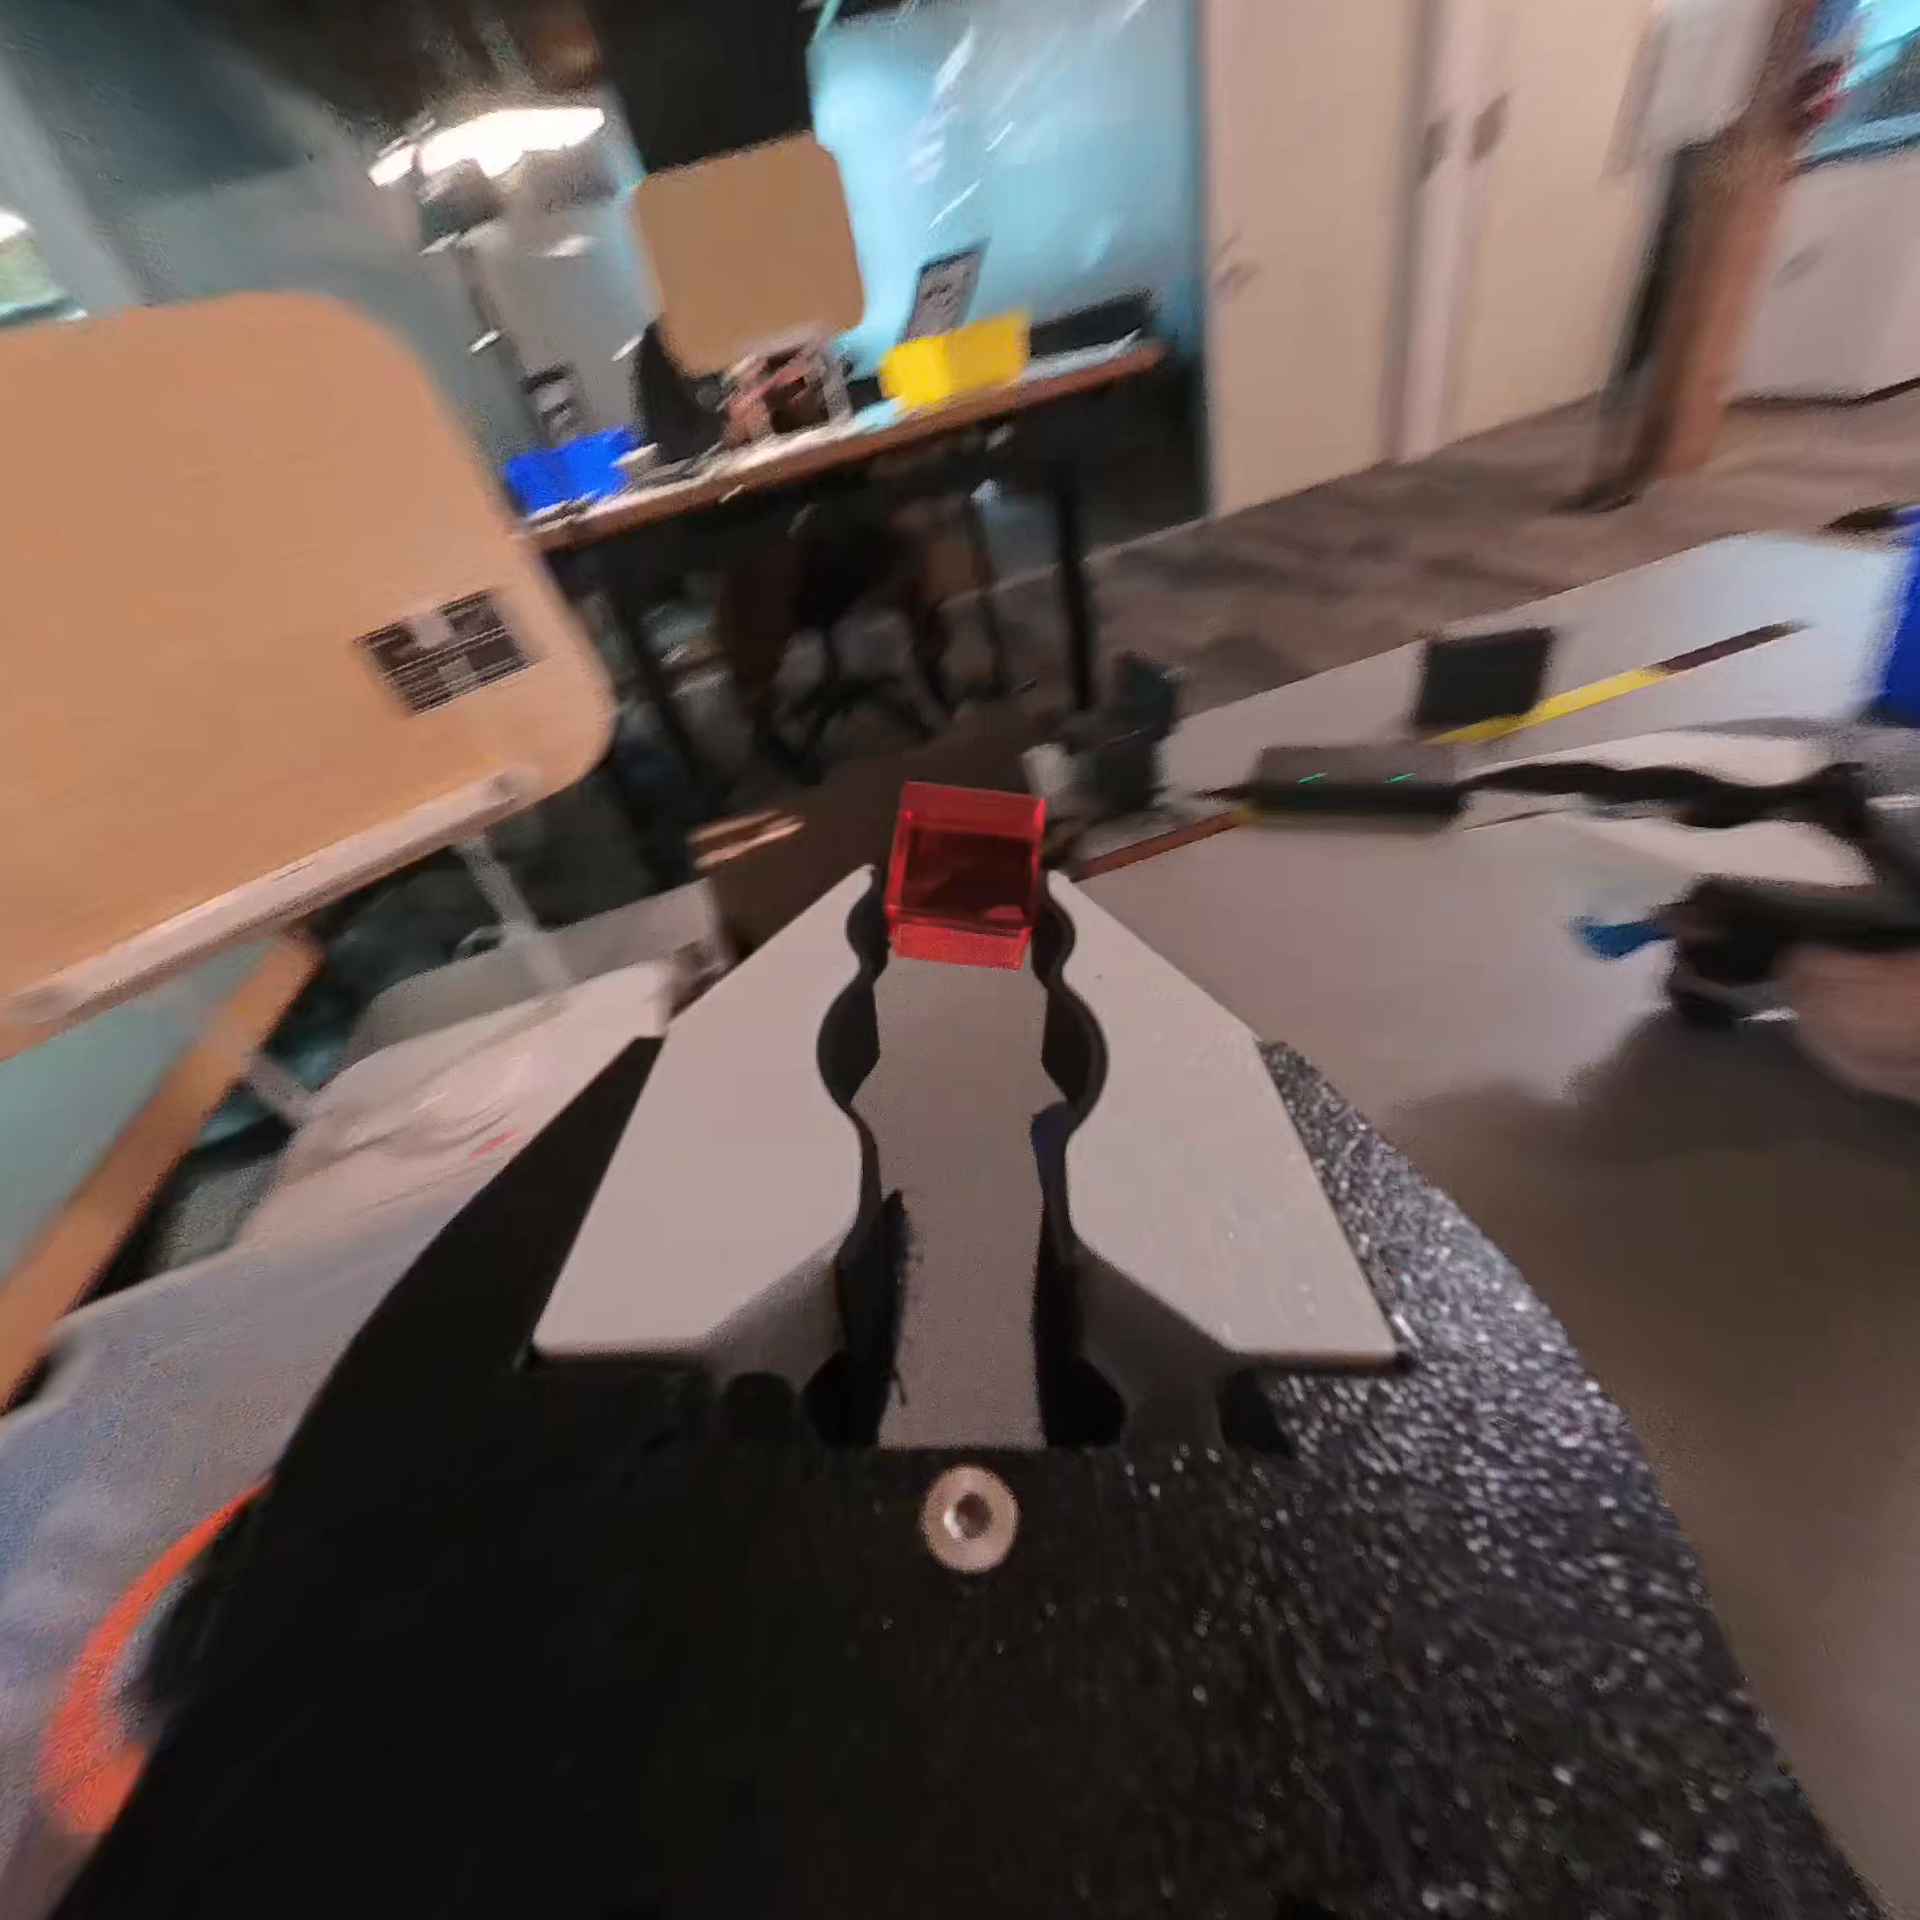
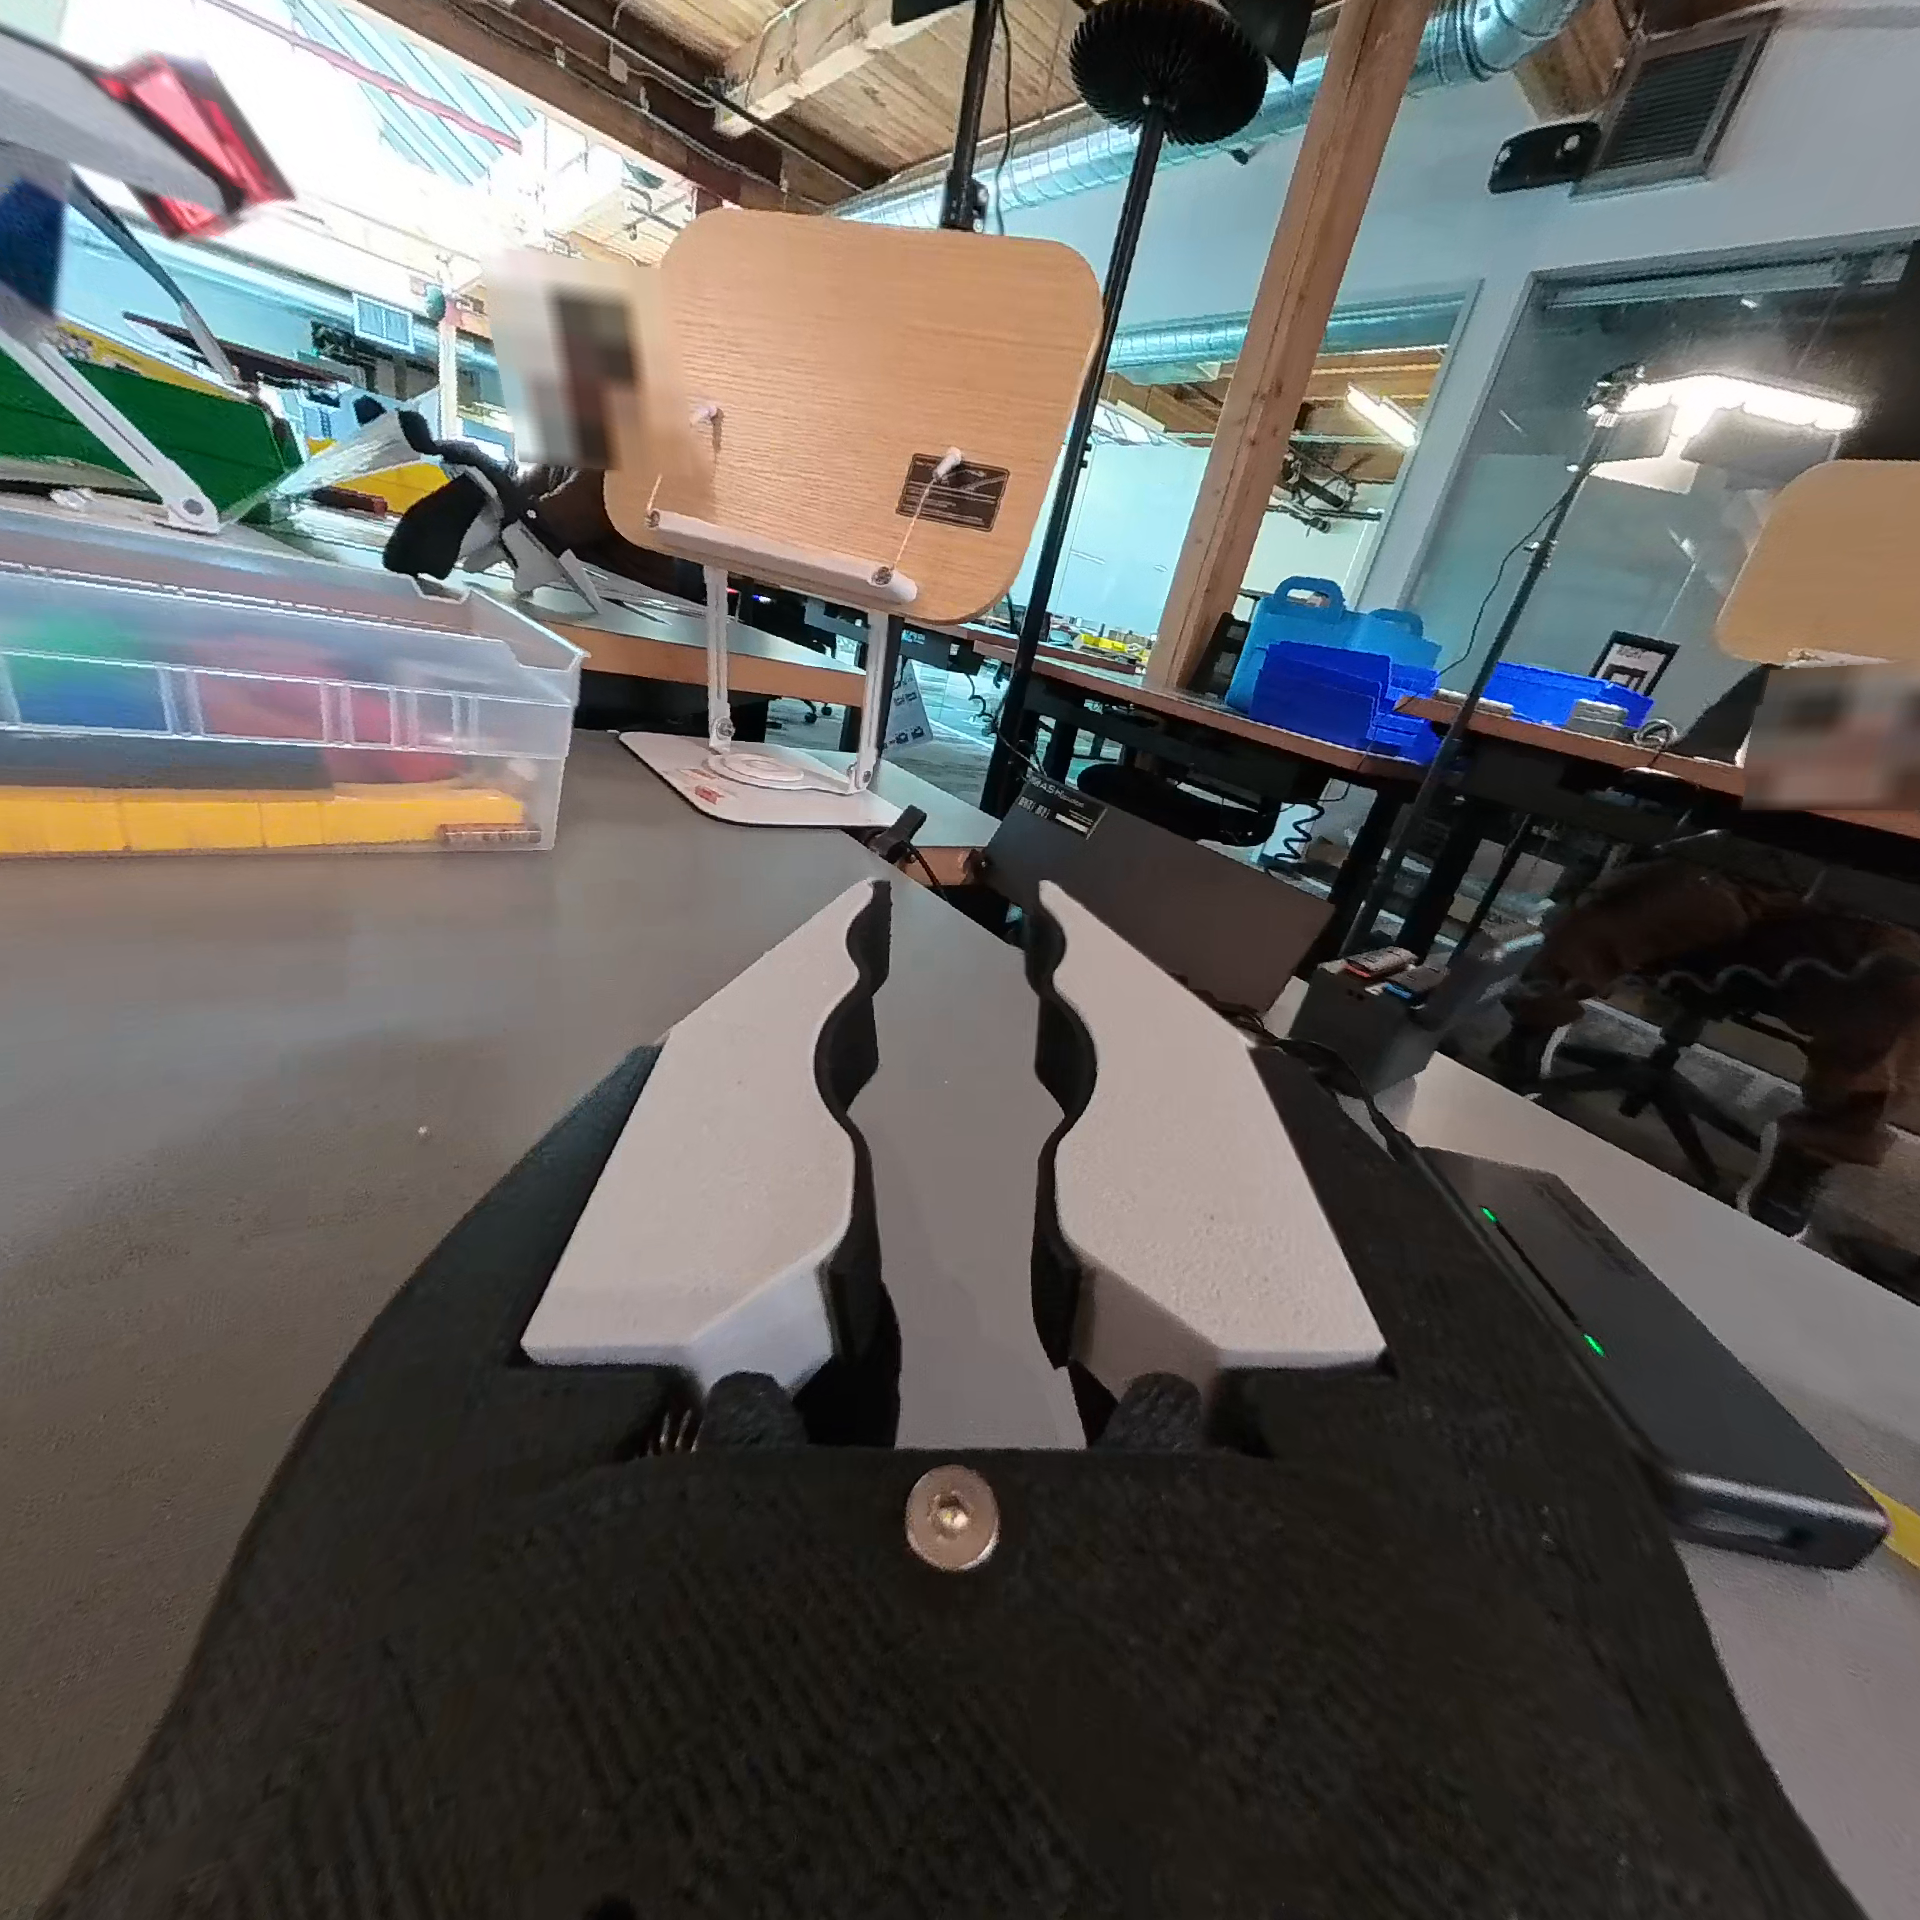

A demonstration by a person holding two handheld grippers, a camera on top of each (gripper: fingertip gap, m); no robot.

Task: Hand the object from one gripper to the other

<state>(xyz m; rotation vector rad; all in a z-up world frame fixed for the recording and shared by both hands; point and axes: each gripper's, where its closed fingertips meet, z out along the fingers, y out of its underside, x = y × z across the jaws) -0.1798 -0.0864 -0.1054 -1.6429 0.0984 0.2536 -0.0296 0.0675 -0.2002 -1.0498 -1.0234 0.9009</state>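
Note:
A small clear red cube (image 1: 964, 888) sits between the tips of my left gripper (image 1: 961, 914), which is shut on it and holds it in the air above the grey table (image 1: 1403, 997). The left wrist view is blurred by motion. The same cube (image 2: 197, 145) and the left gripper's grey finger (image 2: 94, 135) show at the top left of the right wrist view, high up and well away from my right gripper (image 2: 956, 904). My right gripper is open and empty, low over the grey table (image 2: 260, 1039).
A clear plastic organiser (image 2: 281, 686) with coloured parts stands at the left. A wooden board on a white stand (image 2: 852, 436) stands ahead at the table's far edge. A black box with green lights (image 2: 1621, 1351) lies at the right. Desks with blue bins (image 2: 1340, 665) stand beyond. Some 25 cm of space lies between my two pairs of fingers.

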